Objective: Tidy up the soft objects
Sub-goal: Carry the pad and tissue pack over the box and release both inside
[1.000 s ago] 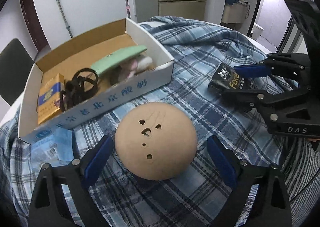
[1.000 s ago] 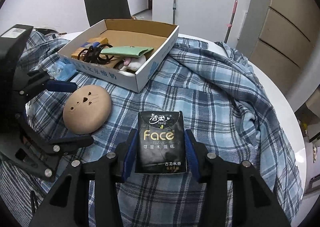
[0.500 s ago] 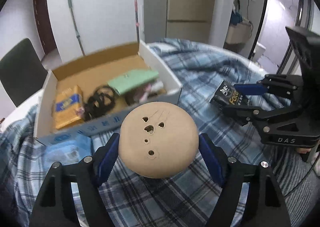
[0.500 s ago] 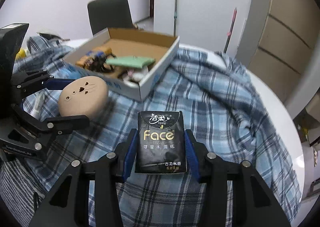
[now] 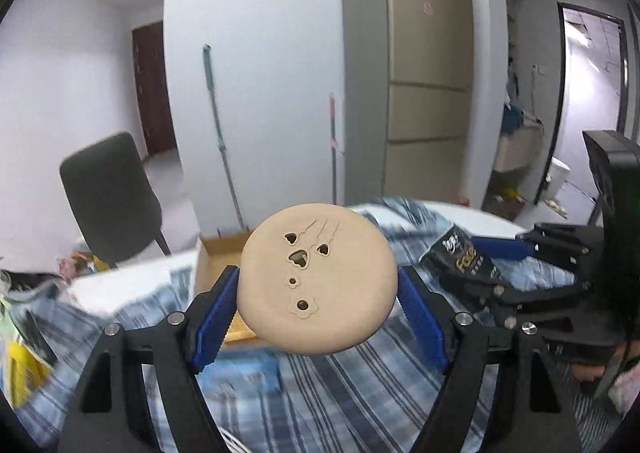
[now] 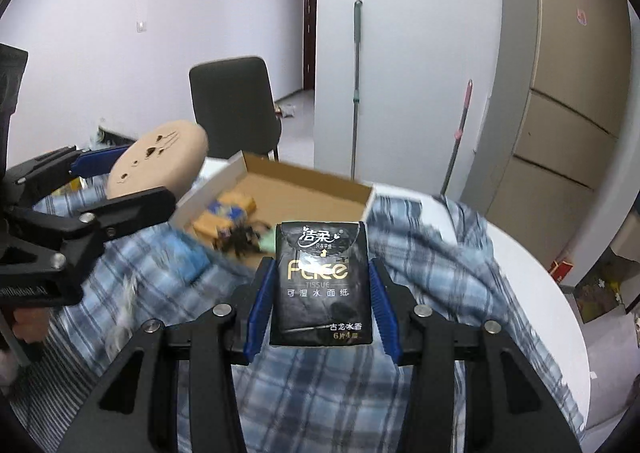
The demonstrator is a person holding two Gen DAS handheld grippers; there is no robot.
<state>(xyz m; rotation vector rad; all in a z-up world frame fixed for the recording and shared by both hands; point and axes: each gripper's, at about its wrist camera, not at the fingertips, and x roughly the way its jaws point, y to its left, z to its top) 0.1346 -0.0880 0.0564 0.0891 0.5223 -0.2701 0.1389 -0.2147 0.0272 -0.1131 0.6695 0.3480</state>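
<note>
Both items are held in the air above the plaid cloth [image 6: 420, 277]: the left gripper [image 5: 318, 299] has its jaws clamped on the round tan cushion [image 5: 318, 279], and the right gripper [image 6: 322, 301] has its jaws clamped on the black tissue pack [image 6: 322, 281]. This looks like the carry step, so next each should travel to the far cardboard box [image 6: 304, 185] and be released inside. Motion blur smears the box's contents, and the cushion hides most of the box from the left wrist.
</note>
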